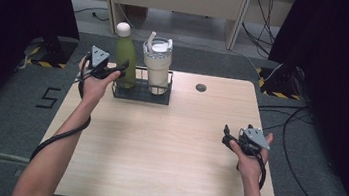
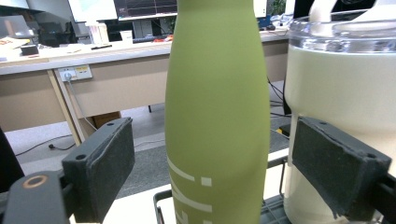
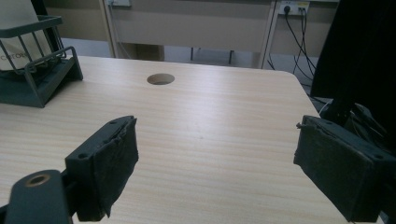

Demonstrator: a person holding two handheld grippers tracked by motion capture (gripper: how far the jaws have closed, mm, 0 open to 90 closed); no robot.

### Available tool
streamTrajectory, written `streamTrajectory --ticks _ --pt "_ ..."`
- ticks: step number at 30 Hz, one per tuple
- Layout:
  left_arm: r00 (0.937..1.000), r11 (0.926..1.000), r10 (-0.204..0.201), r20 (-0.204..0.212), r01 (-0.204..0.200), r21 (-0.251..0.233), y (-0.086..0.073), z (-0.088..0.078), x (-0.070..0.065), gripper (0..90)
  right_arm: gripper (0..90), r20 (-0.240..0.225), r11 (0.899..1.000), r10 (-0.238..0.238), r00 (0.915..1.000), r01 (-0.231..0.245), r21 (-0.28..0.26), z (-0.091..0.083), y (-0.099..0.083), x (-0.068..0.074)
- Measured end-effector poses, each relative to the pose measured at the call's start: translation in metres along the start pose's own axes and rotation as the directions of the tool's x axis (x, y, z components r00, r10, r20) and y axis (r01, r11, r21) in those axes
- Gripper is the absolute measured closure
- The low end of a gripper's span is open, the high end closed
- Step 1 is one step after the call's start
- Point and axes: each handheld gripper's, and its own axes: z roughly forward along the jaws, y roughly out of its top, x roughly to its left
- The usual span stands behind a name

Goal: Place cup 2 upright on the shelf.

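The left gripper [image 1: 121, 69] is approaching the green bottle [image 1: 125, 56], which is standing upright in the rack [image 1: 140, 95] at the desk's [image 1: 166, 147] far left beside the tumbler [image 1: 158, 66]; its fingers [image 2: 103, 163] are bracketing the body with gaps showing, holding nothing. Centre the bottle, keep the far finger off the tumbler, then close squarely. The right gripper [image 1: 228, 137] is hovering wide open and empty over the desk.

The left gripper [image 1: 125, 67] reaches far forward on an outstretched forearm, its 2 jaws apart with gaps either side — the right gripper [image 1: 226, 136] hangs low near the person, jaws spread wide, pointing leftward.
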Motion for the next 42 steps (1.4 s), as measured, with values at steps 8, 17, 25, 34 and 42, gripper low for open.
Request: streamTrajectory --ticks 8,17,25,34,42 --pt "0.9996 0.9998 0.02 0.02 -0.02 -0.007 -0.001 -0.014 -0.003 12.1 13.1 -0.001 1.0 -0.003 1.0 0.003 -0.003 -0.001 0.002 0.002" --pt "0.9991 0.9996 0.024 0.034 -0.023 -0.016 -0.004 -0.026 -0.009 12.2 13.1 0.002 1.0 -0.004 1.0 0.004 -0.004 -0.002 0.002 0.001" --pt "0.9993 0.9997 0.021 0.032 -0.021 -0.015 -0.008 -0.037 -0.008 12.2 13.1 0.006 1.0 0.001 1.0 -0.001 -0.007 -0.003 0.002 -0.001" --pt "0.9994 0.9998 0.015 0.03 -0.015 -0.011 -0.015 -0.053 -0.005 12.2 13.1 0.006 1.0 -0.003 1.0 0.003 -0.007 -0.004 0.003 0.0" --pt "0.9993 0.9999 0.009 0.036 -0.009 -0.01 -0.019 -0.065 -0.004 12.1 13.1 0.006 1.0 -0.003 1.0 0.003 -0.009 -0.004 0.003 0.0"
